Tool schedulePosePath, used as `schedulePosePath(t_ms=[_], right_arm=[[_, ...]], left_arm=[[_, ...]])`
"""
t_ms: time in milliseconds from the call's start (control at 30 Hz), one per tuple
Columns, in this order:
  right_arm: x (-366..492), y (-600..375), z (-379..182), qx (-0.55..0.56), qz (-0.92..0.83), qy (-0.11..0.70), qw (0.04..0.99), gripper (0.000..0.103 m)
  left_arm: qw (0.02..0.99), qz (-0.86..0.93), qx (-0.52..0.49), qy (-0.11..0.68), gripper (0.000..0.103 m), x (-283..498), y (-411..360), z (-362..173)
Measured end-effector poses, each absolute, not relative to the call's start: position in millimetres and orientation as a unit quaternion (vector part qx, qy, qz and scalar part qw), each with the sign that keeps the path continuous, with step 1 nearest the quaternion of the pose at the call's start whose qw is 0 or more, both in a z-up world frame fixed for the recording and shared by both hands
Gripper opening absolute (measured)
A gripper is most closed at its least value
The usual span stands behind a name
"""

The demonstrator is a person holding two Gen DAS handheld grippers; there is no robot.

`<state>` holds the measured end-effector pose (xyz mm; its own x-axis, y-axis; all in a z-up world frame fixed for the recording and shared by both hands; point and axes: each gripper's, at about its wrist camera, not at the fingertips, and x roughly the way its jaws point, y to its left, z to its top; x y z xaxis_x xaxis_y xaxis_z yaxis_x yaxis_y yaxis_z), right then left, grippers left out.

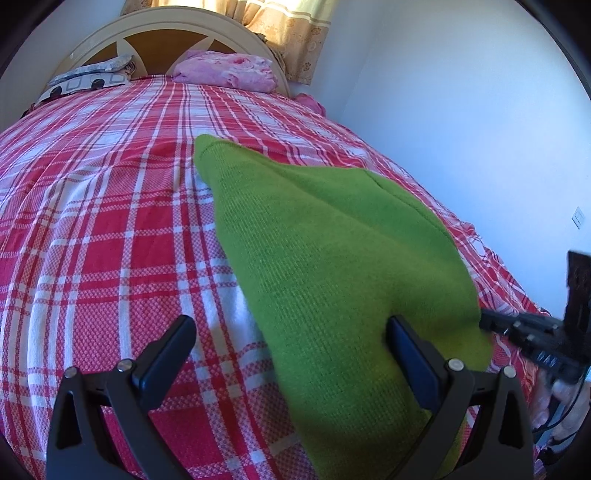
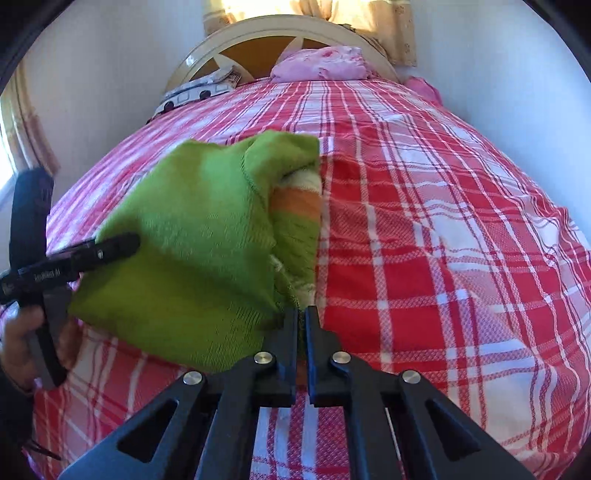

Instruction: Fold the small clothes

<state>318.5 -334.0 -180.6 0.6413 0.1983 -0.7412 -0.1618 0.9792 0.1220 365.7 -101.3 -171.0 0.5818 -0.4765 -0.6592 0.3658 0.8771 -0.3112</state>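
Note:
A green knitted garment (image 1: 332,251) lies bunched on the red-and-white checked bed cover (image 1: 110,221). My left gripper (image 1: 291,343) is open, with the garment's near end running between its wide-set jaws and lapping around the right finger (image 1: 410,354). My right gripper (image 2: 303,314) is shut on the garment's near edge; it shows as a black tip (image 1: 487,325) pinching the cloth's right corner. In the right wrist view the garment (image 2: 192,236) has an orange, white and green striped part (image 2: 299,199) showing at its right side. One left finger (image 2: 110,248) rests over its left edge.
A pink folded blanket (image 1: 229,70) and a patterned pillow (image 1: 88,79) lie at the headboard (image 1: 166,26). A white wall (image 1: 461,129) runs along the bed's right side. A curtain (image 1: 291,33) hangs behind. A hand (image 2: 22,339) holds the left gripper.

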Motion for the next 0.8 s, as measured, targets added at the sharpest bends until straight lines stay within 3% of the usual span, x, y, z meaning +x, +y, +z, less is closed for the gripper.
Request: schedulePosePath(t_ms=[67,133,167,200,333,467,500,567,767,800], right_arm=[[317.3,-328.3,-162.7,0.003,0.089,0.384,0.919,0.009],[317.6,-314.9,-142.1,-0.009,0.109,0.352,0.929,0.027],[321.0,-306.3,-134.0,-0.007,0.130,0.343,0.930,0.049],[326.1,-297.1,-128.6,-0.006,0.152,0.338,0.929,0.059],[367.0,-267.0,-135.3,0.007,0.213,0.370,0.904,0.058],[410.0,-274.3,-164.2,0.040,0.189,0.425,0.884,0.040],[421.4,-283.1,-175.4,0.042,0.169,0.438,0.882,0.026],[431.3,-299.4,-186.8,0.077,0.169,0.440,0.879,0.012],[424.5,-307.9,-178.6,0.086,0.212,0.420,0.878,0.016],[422.2,-309.3,-174.1,0.086,0.217,0.414,0.880,0.023]], left_arm=[[0.886,-0.237,-0.068,0.393,0.103,366.5,-102.6,-171.6],[0.886,-0.237,-0.064,0.394,0.103,366.2,-104.1,-171.7],[0.886,-0.236,-0.063,0.394,0.103,366.1,-104.3,-171.8],[0.886,-0.236,-0.062,0.395,0.103,366.2,-104.9,-171.8],[0.885,-0.236,-0.063,0.395,0.103,366.4,-104.6,-172.4],[0.884,-0.239,-0.063,0.397,0.103,367.2,-105.6,-173.2],[0.883,-0.241,-0.061,0.398,0.103,367.6,-106.8,-173.7],[0.880,-0.247,-0.058,0.401,0.103,367.8,-109.1,-174.4],[0.873,-0.260,-0.060,0.408,0.103,369.4,-109.9,-175.8],[0.873,-0.260,-0.060,0.407,0.103,369.2,-110.2,-175.7]])
